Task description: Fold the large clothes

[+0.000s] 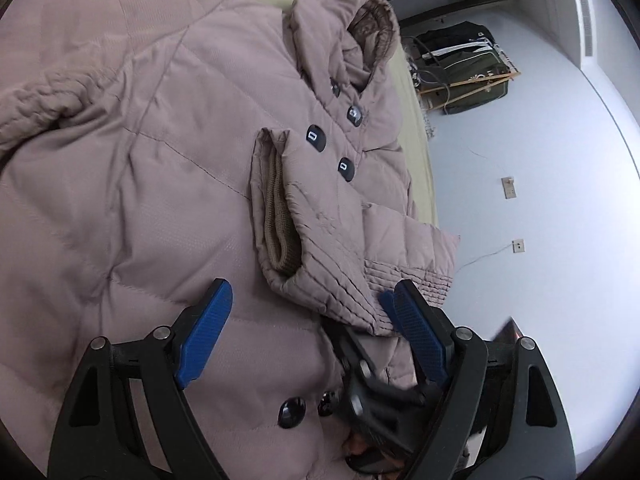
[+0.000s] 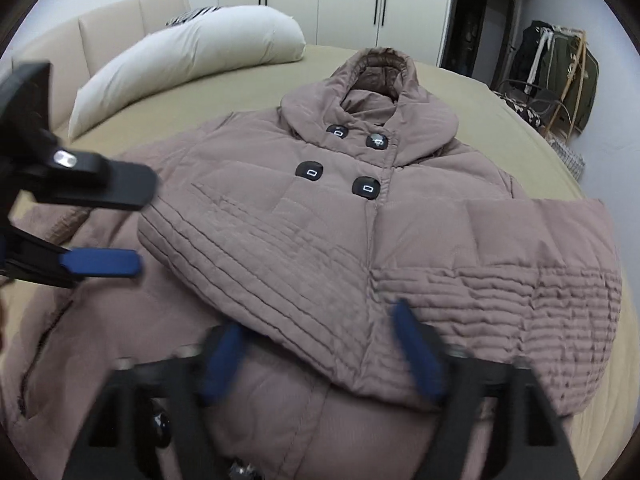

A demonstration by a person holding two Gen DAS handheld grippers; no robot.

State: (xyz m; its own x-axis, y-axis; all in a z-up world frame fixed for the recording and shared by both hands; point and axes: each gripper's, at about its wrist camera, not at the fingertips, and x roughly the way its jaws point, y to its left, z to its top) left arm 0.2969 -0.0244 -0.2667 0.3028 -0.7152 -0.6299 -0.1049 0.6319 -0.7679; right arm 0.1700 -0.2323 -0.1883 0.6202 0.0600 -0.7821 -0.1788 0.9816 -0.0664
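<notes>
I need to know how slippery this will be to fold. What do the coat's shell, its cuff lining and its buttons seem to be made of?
Coat: the shell looks like smooth, matte woven synthetic, quilted and puffy, probably padded. Cuff lining: ribbed knit, brownish, soft-looking. Buttons: dark, glossy, likely plastic, with a small pale inset; metal cannot be ruled out.

My left gripper [image 1: 306, 320] — black plastic frame, two curved arms with triangular cut-outs, round silver pivot screws at the joints. Fingers [image 1: 206, 332] carry blue pads with fine cross-hatch texture. My right gripper [image 2: 320, 356] is the same build — black linkage arms, blue pads [image 2: 418, 354], motion-blurred, so I can't read its screws clearly. Seen from my right wrist, the left unit's side is a black bar with one silver screw and a blue pad beneath.
</notes>
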